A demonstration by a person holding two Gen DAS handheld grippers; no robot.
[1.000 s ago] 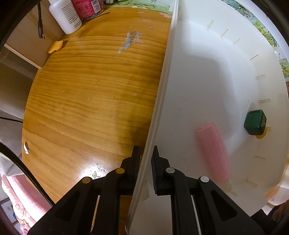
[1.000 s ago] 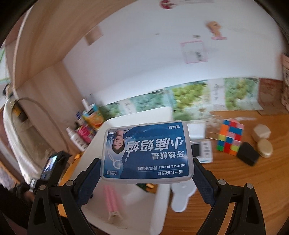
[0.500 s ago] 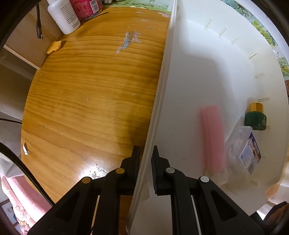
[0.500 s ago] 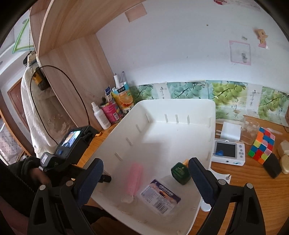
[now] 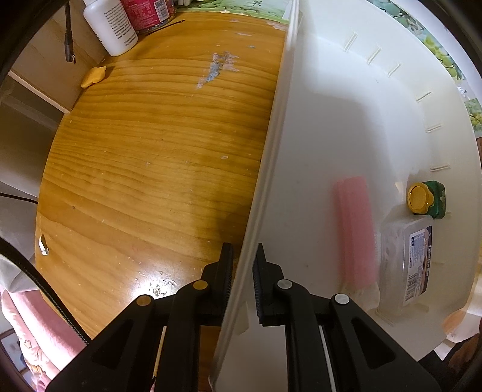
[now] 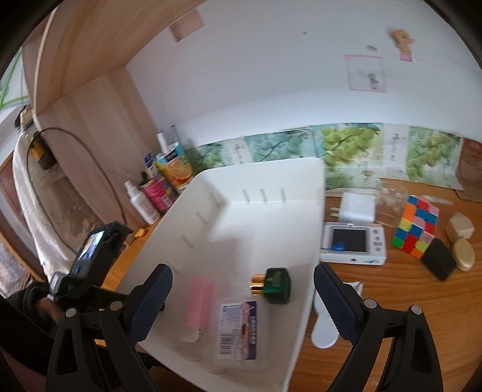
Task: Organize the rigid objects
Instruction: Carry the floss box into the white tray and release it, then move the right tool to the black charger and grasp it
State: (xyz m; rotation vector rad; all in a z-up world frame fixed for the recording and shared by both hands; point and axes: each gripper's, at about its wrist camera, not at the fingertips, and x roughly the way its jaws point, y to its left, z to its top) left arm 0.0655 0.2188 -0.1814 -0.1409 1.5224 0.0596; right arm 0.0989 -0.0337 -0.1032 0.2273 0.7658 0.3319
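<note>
A white bin (image 6: 271, 181) stands tilted on the wooden table; my left gripper (image 5: 243, 268) is shut on its left wall (image 5: 271, 156). Inside lie a pink cylinder (image 5: 354, 229) (image 6: 198, 304), a green bottle with a gold cap (image 5: 427, 199) (image 6: 272, 285) and a clear dental floss box (image 5: 406, 259) (image 6: 241, 328). My right gripper (image 6: 244, 298) is open and empty above the bin's near end. On the table to the right of the bin lie a white device with a screen (image 6: 352, 244), a colour cube (image 6: 417, 226), a black block (image 6: 438, 262) and a white charger (image 6: 357, 208).
A white bottle (image 5: 111, 27) and a red can (image 5: 147, 12) stand at the table's far left corner, with a small yellow piece (image 5: 94, 76). A white spoon-like piece (image 6: 323, 325) lies right of the bin. A clear cup (image 6: 390, 205) and beige lids (image 6: 461, 238) sit at the right.
My right gripper let go of the dental floss box, which now lies in the bin beside the pink cylinder. The green bottle rolled, its cap now facing the left wrist camera. The left grip is unchanged.
</note>
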